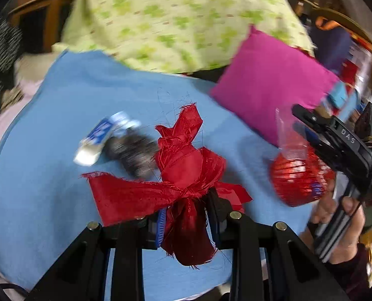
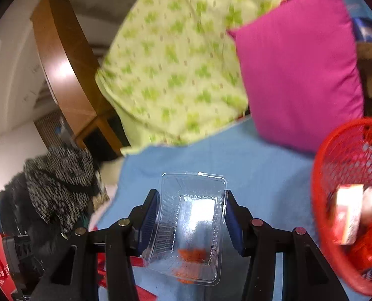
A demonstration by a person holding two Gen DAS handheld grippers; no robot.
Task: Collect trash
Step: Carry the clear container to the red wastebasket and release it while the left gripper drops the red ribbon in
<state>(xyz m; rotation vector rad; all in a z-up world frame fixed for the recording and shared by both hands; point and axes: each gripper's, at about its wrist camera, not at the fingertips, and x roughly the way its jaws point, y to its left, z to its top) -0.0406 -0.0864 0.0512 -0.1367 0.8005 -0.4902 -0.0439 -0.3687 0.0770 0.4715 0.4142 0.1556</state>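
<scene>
My left gripper [image 1: 186, 215] is shut on a knotted red cloth scrap [image 1: 183, 175] and holds it above the blue sheet [image 1: 73, 95]. A blue-and-white wrapper [image 1: 98, 138] and a dark crumpled piece [image 1: 133, 153] lie on the sheet just beyond it. My right gripper [image 2: 192, 220] is shut on a clear plastic tray [image 2: 188, 225]; it shows in the left wrist view [image 1: 336, 135] at the right, over the red mesh basket [image 1: 298, 183]. The red mesh basket [image 2: 348, 200] stands at the right and holds a white-and-red box [image 2: 348, 215] and other trash.
A magenta pillow [image 2: 298, 70] and a green patterned pillow [image 2: 175, 62] lie at the back of the bed. A wooden headboard [image 2: 60, 57] is at the left, with black-and-white clothing [image 2: 58, 178] heaped at the bed's left edge.
</scene>
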